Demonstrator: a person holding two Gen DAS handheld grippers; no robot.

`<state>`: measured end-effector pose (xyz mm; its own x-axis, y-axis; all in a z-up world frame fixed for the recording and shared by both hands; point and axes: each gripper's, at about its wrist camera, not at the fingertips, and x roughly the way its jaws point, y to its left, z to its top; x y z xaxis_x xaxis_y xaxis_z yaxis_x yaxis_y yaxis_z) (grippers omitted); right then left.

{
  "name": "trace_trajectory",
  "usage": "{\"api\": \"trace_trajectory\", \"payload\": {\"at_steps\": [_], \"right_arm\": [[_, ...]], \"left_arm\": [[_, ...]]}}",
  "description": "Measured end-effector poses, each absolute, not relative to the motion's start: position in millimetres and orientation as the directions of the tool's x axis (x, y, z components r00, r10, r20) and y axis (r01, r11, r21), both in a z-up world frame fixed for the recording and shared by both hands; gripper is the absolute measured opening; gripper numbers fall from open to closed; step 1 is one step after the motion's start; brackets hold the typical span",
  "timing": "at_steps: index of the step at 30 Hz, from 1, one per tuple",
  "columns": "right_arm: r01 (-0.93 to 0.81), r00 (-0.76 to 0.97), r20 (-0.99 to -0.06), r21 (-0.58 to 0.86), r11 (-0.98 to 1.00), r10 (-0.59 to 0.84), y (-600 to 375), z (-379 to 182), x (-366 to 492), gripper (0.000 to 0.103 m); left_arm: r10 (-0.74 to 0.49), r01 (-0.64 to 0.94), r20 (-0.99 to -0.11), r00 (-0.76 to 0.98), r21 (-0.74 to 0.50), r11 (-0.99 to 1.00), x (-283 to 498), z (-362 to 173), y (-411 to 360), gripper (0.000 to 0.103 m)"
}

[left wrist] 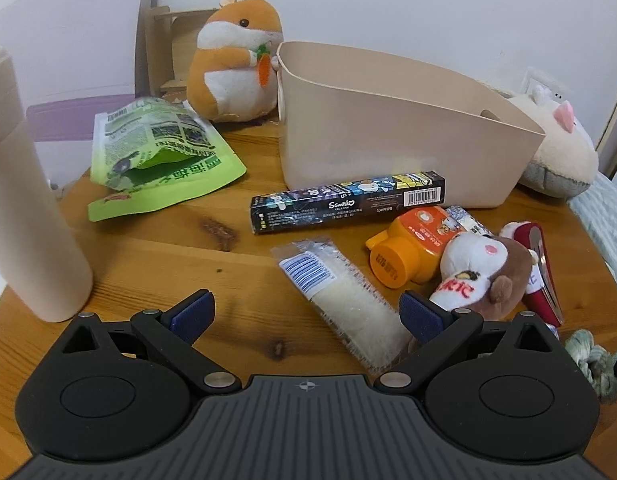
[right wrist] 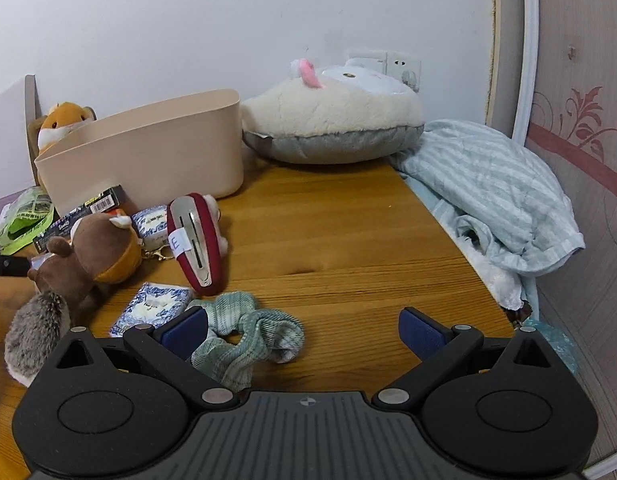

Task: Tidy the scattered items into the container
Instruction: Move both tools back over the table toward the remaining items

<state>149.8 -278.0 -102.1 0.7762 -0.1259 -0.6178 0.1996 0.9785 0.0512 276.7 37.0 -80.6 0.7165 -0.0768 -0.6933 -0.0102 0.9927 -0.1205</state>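
A beige container [left wrist: 388, 136] stands at the back of the wooden table; it also shows in the right wrist view [right wrist: 148, 152]. Before it lie a dark Sanrio box [left wrist: 348, 202], an orange bottle [left wrist: 408, 248], a brown squirrel plush [left wrist: 480, 272], a red hair clip [right wrist: 196, 244] and a clear packet [left wrist: 348, 300]. My left gripper [left wrist: 306, 314] is open above the packet. My right gripper [right wrist: 304, 330] is open over a green scrunchie [right wrist: 244, 340], beside a blue-patterned packet [right wrist: 156, 304].
A green pouch [left wrist: 156, 156] and an orange hamster plush [left wrist: 236, 64] lie at the left back. A beige flask [left wrist: 24, 200] stands at the left. A white slipper plush [right wrist: 332, 116] and a striped cloth [right wrist: 488, 192] are at the right.
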Motion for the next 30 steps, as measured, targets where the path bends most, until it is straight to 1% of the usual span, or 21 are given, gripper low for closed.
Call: {"api": "trace_trajectory", "payload": {"at_steps": [8,15,22,27,29,30], "right_arm": [[0.189,0.769,-0.625,0.019,0.982,-0.135,-273,-108,159,0.103],[0.179,0.762,-0.634,0.010,0.984,-0.132,-275,-113,166,0.103],[0.187,0.754,-0.642,0.012,0.982,-0.136,-279,-118,174,0.103],[0.188,0.754,-0.643,0.014,0.982,-0.135,-281,-119,177,0.103],[0.183,0.753,-0.644,0.009,0.983,-0.134,-280,-121,178,0.102],[0.178,0.752,-0.645,0.004,0.984,-0.134,-280,-121,179,0.098]], "left_arm": [[-0.076,-0.022,-0.716,0.694,-0.126,0.992,296,-96,29,0.101],[-0.100,-0.033,-0.735,0.671,-0.165,0.986,312,-102,29,0.101],[-0.055,-0.031,-0.740,0.670,-0.102,0.994,321,-106,22,0.101],[-0.049,-0.031,-0.735,0.676,-0.095,0.995,321,-107,21,0.101],[-0.048,-0.032,-0.733,0.678,-0.095,0.995,321,-107,21,0.101],[-0.048,-0.032,-0.733,0.679,-0.095,0.995,321,-107,21,0.101]]}}
